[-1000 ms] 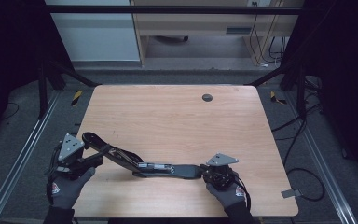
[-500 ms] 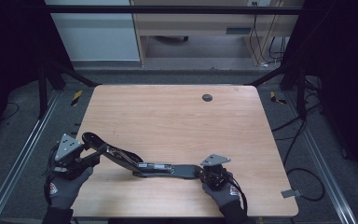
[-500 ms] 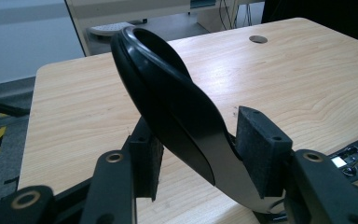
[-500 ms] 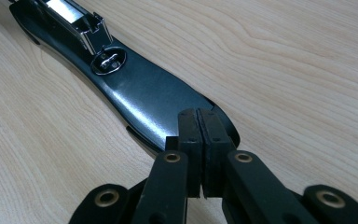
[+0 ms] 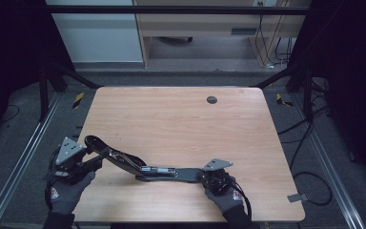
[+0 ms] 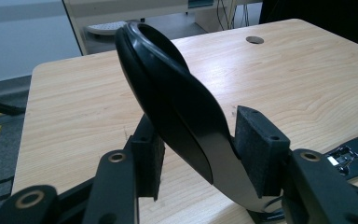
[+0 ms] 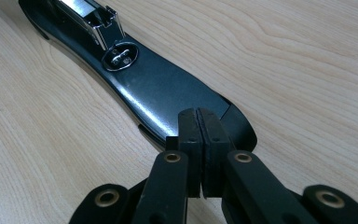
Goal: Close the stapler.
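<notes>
On the desk (image 5: pixel 171 119) in the high view, a long black stapler (image 5: pixel 138 167) lies opened out flat between the two hands. Its top arm rises toward the left tool (image 5: pixel 93 160), while its base runs toward the right tool (image 5: pixel 205 176). Against the earlier high views both hands sit almost where they were and the stapler has not shifted. The left tool's jaws have just been closing, with the arm's end between them. The right tool's jaws have drawn together over the base's end. A grommet hole (image 5: pixel 211 99) lies well beyond both tools, near the far edge.

From the left tool view, the left tool (image 6: pixel 198 140) stands narrow around the stapler's curved black arm (image 6: pixel 168 93). The right pad (image 6: pixel 258 144) presses on the arm's side and the left pad (image 6: pixel 149 156) sits just beside it; whether that one touches I cannot tell. The arm tilts up and away from the tool. The base's metal part (image 6: pixel 342 156) shows to the tool's right.

From the right tool view, the right tool (image 7: pixel 199 140) is fully closed, pads pressed together, resting over the rounded end of the base (image 7: pixel 168 88). Nothing shows between the pads. Ahead of the tool lie a small oval anvil plate (image 7: pixel 120 56) and a chrome channel (image 7: pixel 86 11).
</notes>
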